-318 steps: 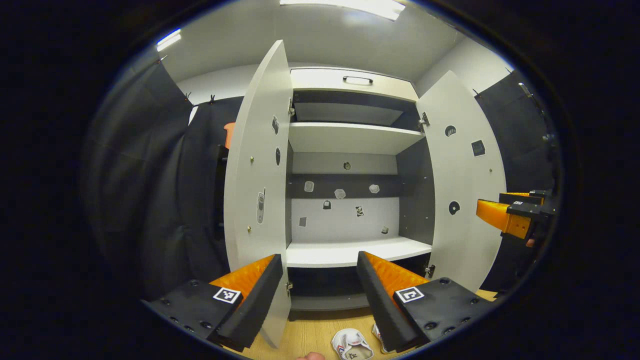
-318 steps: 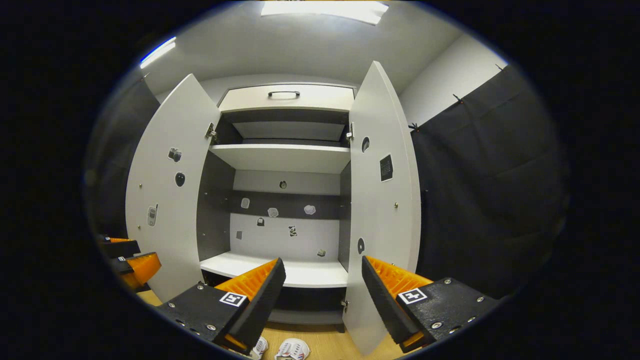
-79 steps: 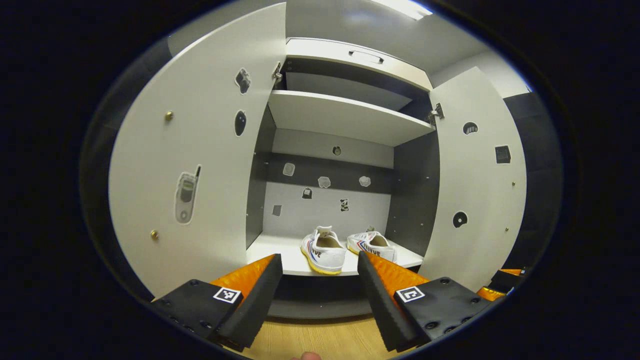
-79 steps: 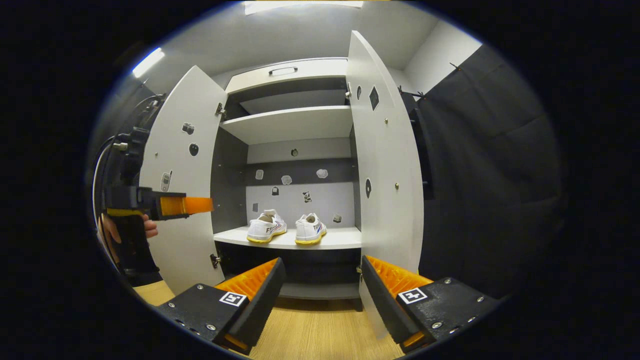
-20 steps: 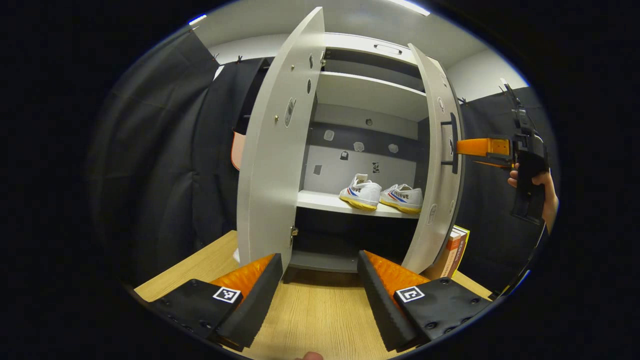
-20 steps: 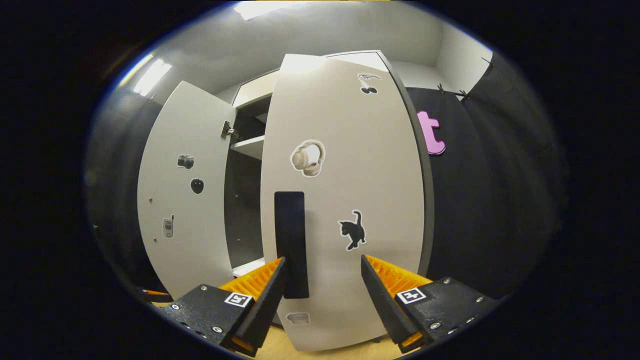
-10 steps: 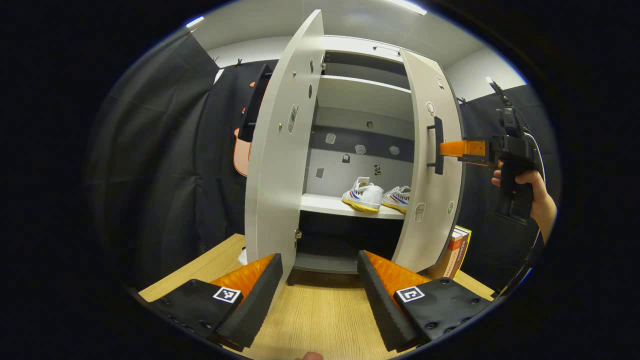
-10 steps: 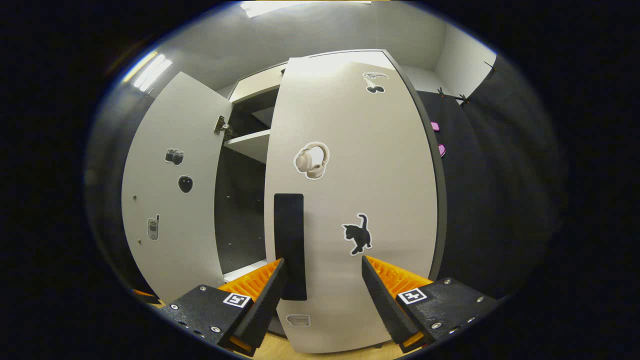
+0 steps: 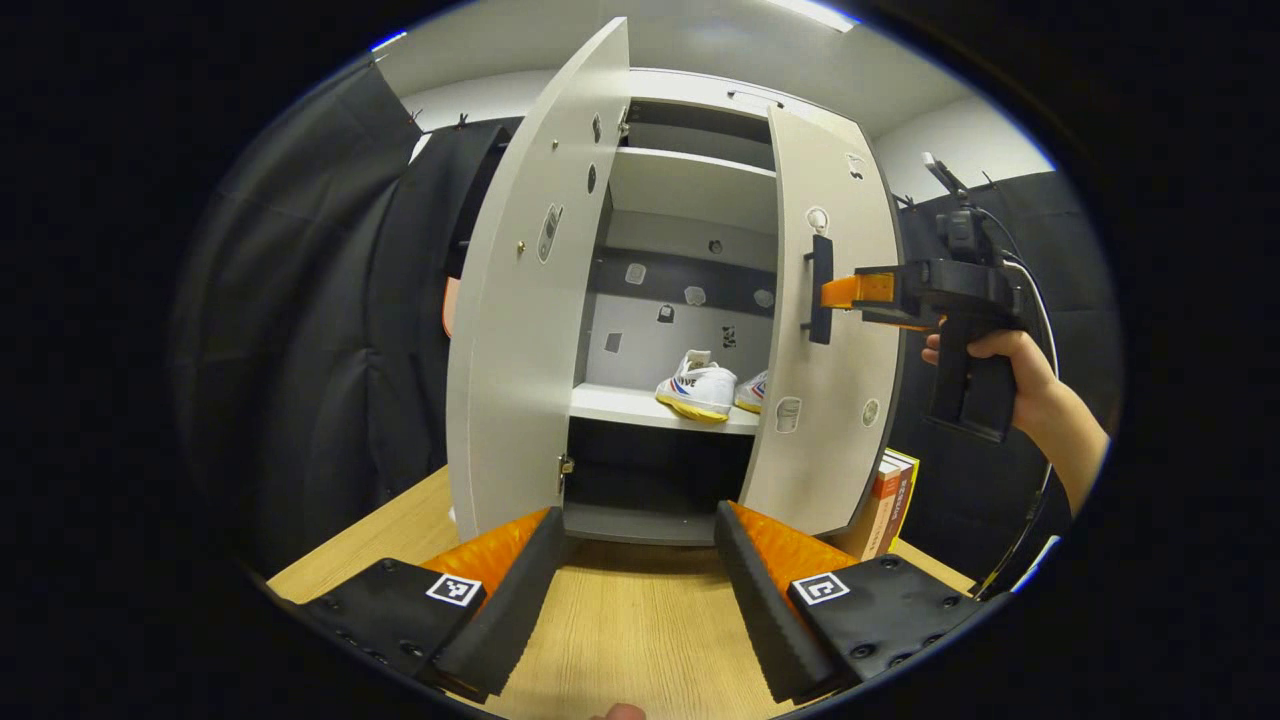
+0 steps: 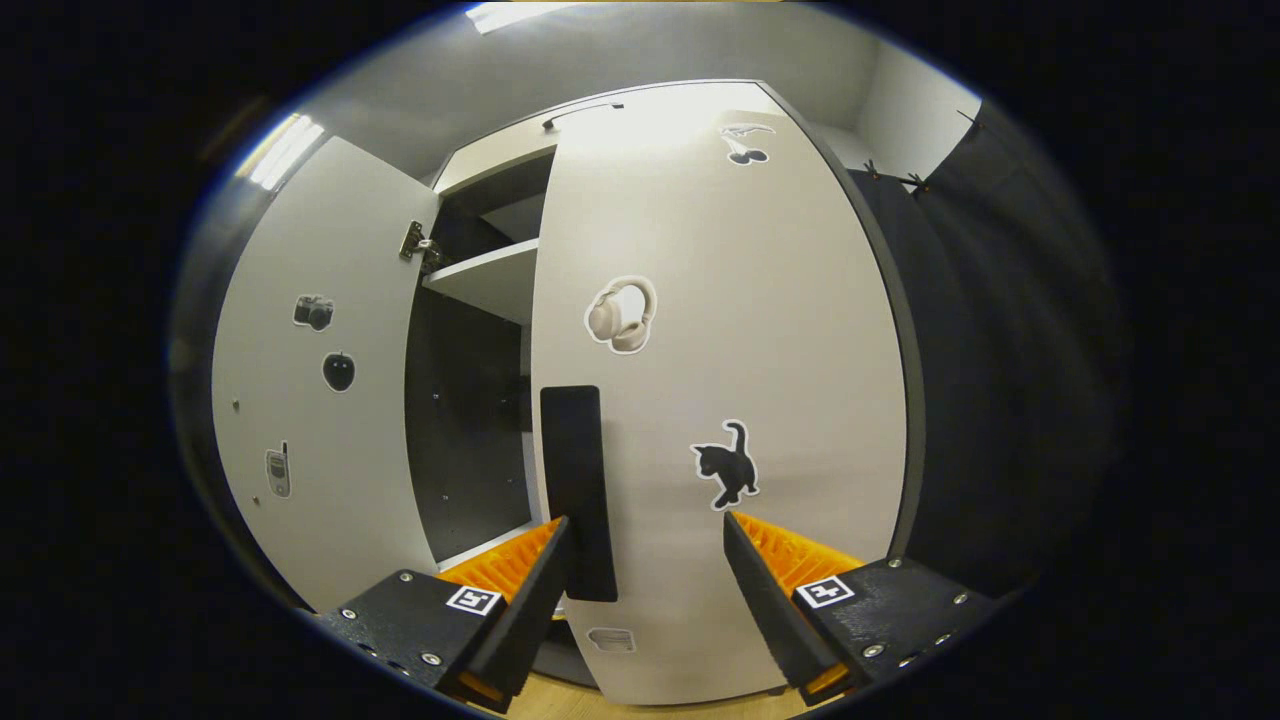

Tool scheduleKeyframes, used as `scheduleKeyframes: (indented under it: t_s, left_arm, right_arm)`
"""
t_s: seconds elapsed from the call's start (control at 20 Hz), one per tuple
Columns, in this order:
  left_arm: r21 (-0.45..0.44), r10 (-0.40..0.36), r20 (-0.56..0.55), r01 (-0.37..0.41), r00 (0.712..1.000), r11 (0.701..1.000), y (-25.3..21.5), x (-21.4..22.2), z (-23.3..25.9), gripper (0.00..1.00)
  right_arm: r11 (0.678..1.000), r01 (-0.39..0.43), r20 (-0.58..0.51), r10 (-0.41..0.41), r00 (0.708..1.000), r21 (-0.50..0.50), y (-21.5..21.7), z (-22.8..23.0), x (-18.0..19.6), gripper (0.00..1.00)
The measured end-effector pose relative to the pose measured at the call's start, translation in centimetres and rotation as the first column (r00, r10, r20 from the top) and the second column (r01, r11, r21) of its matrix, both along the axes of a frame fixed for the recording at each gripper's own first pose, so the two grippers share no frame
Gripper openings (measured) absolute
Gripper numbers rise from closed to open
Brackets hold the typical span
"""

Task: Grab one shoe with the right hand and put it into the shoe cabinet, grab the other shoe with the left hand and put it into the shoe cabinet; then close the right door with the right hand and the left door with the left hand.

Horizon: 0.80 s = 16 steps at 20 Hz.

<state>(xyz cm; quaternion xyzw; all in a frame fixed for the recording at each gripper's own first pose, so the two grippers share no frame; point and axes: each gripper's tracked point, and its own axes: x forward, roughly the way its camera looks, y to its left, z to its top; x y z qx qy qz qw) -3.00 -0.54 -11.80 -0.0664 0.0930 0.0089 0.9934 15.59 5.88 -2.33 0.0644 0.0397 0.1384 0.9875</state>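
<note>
Two white shoes point(image 9: 697, 385) point(image 9: 748, 392) stand side by side on the cabinet's white shelf point(image 9: 620, 405). The left door point(image 9: 510, 330) stands wide open. The right door point(image 9: 830, 400) is swung partway shut and hides part of the farther shoe. A hand holds my right gripper point(image 9: 845, 292) against that door, beside its black handle point(image 9: 820, 290). In the right gripper view, the right gripper point(image 10: 645, 580) is open close to the door front point(image 10: 760, 340), with the handle point(image 10: 575, 490) by its left finger. My left gripper point(image 9: 635, 585) is open over the wooden surface point(image 9: 620, 620), back from the cabinet.
Several books point(image 9: 885, 505) lean upright just right of the cabinet, behind the right door. The open left door point(image 10: 310, 400) carries small stickers. Black cloth walls close in on both sides. An upper shelf point(image 9: 690, 185) and a drawer sit above the shoes.
The right door has swung further shut with the right gripper against it, covering more of the shoes. The left gripper stays open and has shifted only slightly.
</note>
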Motion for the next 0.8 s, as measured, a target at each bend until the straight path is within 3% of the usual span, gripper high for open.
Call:
scheduleKeyframes:
  t_s: [0.3, 0.8]
  left_arm:
    - [-0.029, -0.011, 0.006, 0.012, 1.0, 1.0, -0.5, -0.1, 0.7, 0.94]
    - [-0.006, 0.012, 0.079, -0.011, 0.997, 1.0, 0.7, 0.5, 5.3, 0.97]
  right_arm:
    - [0.999, 0.033, 0.029, -0.033, 0.999, 0.005, -0.7, 0.6, -0.8, 0.92]
    - [0.996, 0.08, 0.088, -0.077, 0.993, -0.035, -3.4, -1.0, -9.9, 0.92]
